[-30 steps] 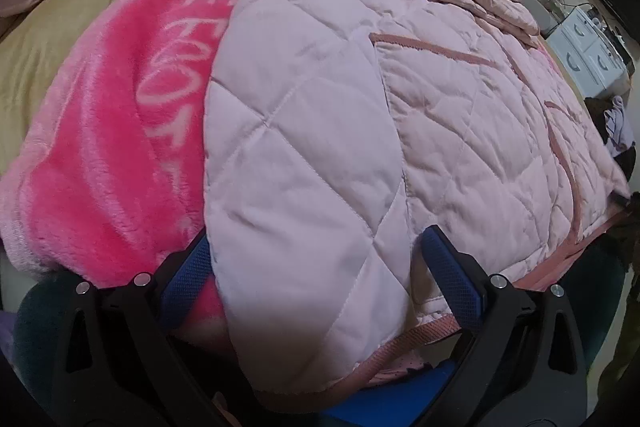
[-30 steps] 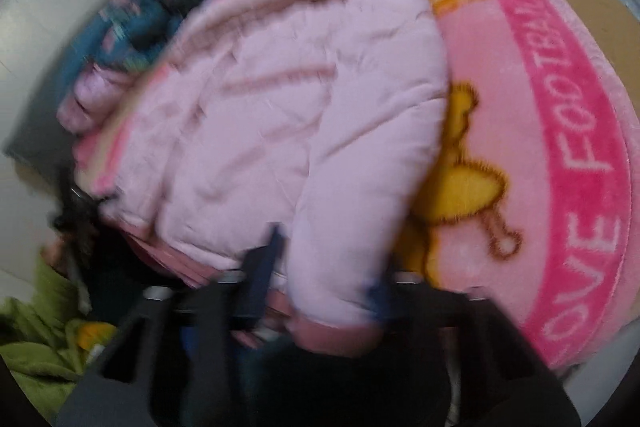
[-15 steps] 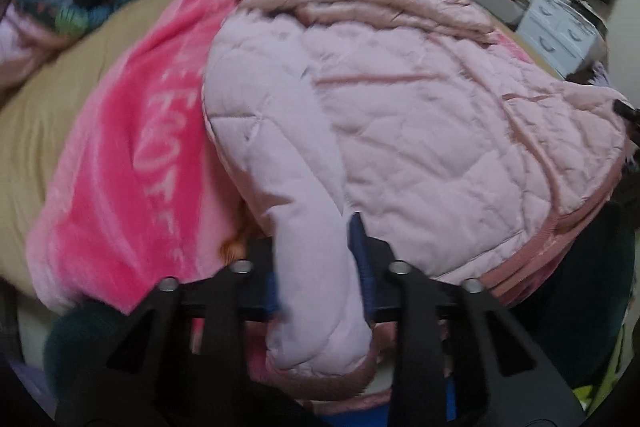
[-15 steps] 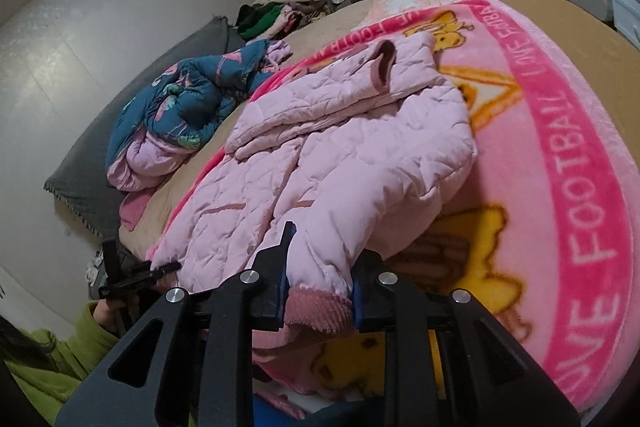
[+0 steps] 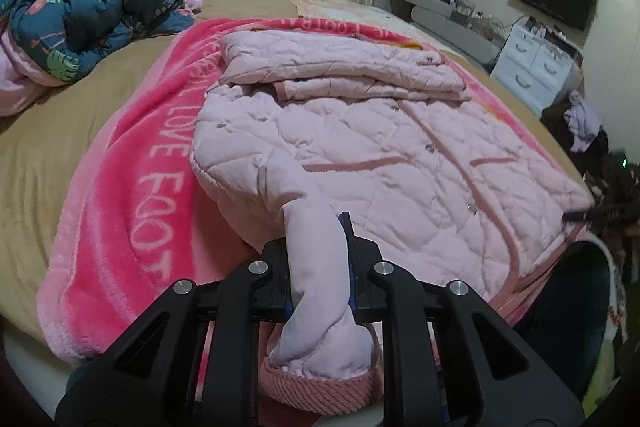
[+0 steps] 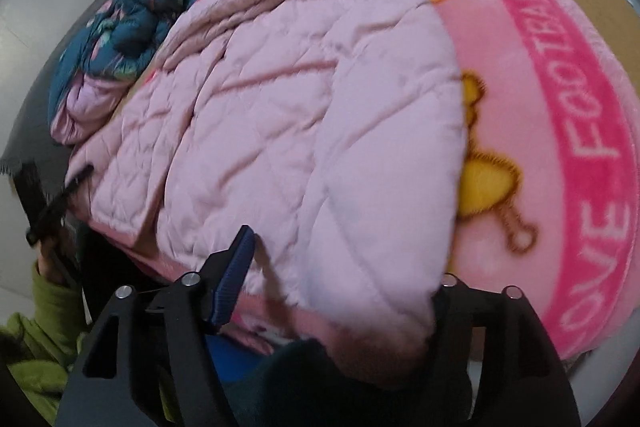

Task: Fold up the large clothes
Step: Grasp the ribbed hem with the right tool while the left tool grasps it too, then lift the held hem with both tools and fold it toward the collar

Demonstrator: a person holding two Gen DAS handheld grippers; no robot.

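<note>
Left wrist view shows the left hand-held gripper (image 5: 318,263) clamped on a sleeve (image 5: 316,267) of the pale pink quilted padded jacket (image 5: 384,155), ribbed cuff hanging nearest. Right wrist view shows the right hand-held gripper (image 6: 344,267), whose jaws have just been opening, standing wide astride the other sleeve (image 6: 380,195) without pressing it. Beyond, the jacket lies on a bright pink lettered fleece blanket (image 5: 132,163) over the bed (image 5: 40,147).
</note>
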